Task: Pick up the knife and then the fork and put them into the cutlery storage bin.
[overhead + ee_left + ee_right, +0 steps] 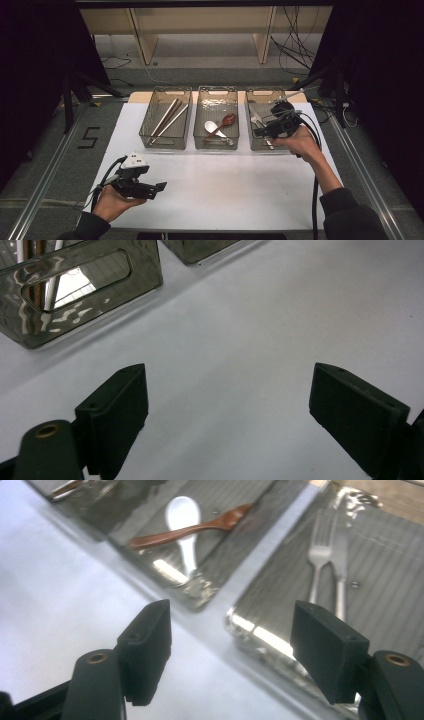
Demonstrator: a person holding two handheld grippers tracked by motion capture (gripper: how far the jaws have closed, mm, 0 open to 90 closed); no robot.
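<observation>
My left gripper low over bare white table, jaws wide apart, holding nothing, my right gripper spread empty above right bin with forks, spoons in middle bin, chopsticks in left bin

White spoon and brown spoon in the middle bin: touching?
Touching. Right gripper view shows the brown spoon lying straight across the white spoon, no gap.
</observation>
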